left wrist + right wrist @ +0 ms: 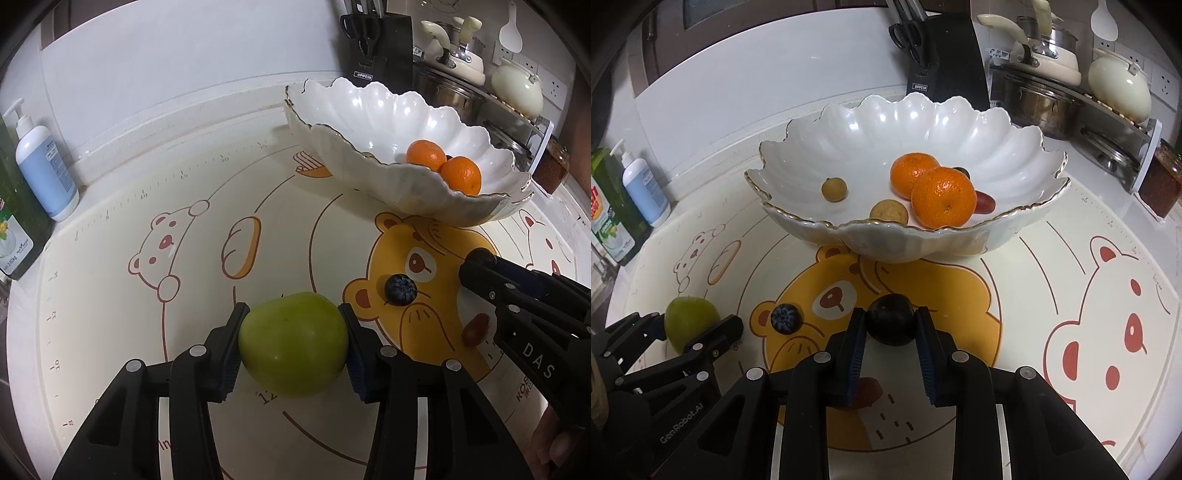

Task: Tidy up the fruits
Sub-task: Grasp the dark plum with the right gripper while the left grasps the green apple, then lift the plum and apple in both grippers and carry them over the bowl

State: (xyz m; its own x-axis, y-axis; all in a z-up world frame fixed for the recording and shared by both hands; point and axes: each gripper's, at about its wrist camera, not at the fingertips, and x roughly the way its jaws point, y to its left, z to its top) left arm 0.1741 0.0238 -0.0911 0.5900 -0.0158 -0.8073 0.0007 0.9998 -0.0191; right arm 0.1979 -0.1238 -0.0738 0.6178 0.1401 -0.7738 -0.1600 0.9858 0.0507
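Note:
My left gripper [293, 312] is shut on a green apple [291, 343] that rests on the bear-print mat [184, 332]; both pads press its sides. My right gripper [890, 314] is shut on a small dark round fruit [891, 326], low over the mat in front of the white scalloped bowl [868, 129]. The bowl holds two oranges [942, 197], two small tan fruits [834, 189] and a red fruit [985, 202]. A blueberry [400, 290] lies loose on the mat between the grippers. A small red fruit [476, 329] lies under the right gripper.
A pump bottle [44, 170] and a green carton [14, 221] stand at the mat's left edge. Behind the bowl are a black knife block [942, 59] and a rack of pots [1045, 99]. A brown jar [1161, 181] stands at the right.

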